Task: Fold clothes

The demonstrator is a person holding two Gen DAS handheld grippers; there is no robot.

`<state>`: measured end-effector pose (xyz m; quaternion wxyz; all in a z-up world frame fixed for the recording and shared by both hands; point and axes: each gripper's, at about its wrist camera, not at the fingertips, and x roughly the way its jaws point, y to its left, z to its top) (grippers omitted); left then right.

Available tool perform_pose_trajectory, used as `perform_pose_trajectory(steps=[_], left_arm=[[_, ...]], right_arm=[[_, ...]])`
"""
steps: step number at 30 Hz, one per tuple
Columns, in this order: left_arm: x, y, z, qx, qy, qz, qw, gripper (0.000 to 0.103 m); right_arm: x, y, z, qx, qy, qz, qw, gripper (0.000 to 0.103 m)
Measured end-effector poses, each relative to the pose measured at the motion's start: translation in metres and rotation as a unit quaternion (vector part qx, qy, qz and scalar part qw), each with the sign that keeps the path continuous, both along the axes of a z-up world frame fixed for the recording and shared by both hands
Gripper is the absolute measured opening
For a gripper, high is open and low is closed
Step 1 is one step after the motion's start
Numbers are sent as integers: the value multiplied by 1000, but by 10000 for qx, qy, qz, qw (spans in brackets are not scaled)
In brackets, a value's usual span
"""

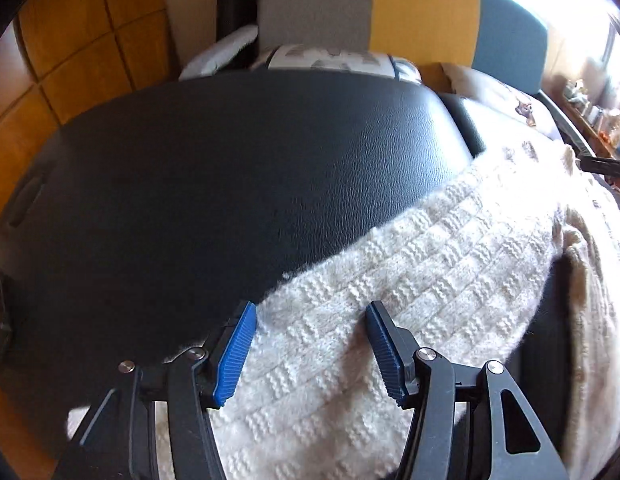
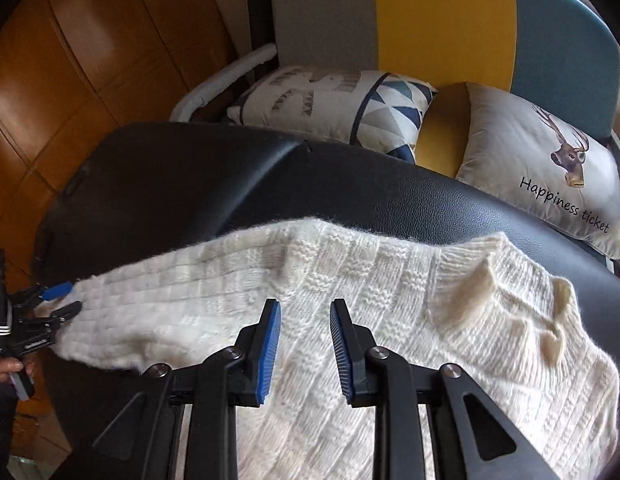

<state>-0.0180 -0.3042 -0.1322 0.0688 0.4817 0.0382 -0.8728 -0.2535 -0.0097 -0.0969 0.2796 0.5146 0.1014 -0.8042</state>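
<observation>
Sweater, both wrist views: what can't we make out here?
- Near part of the sweater: right wrist view, hidden behind the right tongs and cut by the bottom edge.
- Sweater's far right side: left wrist view, washed out by window glare.
- Left pillow's print: left wrist view, blurred and partly behind the black bench.

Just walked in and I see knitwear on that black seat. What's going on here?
A person is folding a cream sweater laid on a black bench, with a gripper in each hand. The left gripper is open over the sweater's edge and pinches nothing. The right gripper hangs over the middle of the knit with its fingers apart, nothing between them. Two cushions lie behind, on a chair.
</observation>
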Motion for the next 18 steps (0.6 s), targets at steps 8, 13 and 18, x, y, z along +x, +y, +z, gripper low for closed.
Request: perform_pose_trajectory(steps=[8, 13, 18], left_arm=[[-20, -20, 2, 95, 193, 546, 9983, 11], [-31, -41, 8, 276, 113, 681, 9972, 13], [-37, -50, 40, 1159, 605, 751, 9886, 23]], right_arm=[[-22, -44, -23, 628, 756, 222, 9949, 19], [-38, -47, -25, 410, 697, 216, 9965, 20], [-37, -33, -7, -118, 193, 49, 9997, 20]])
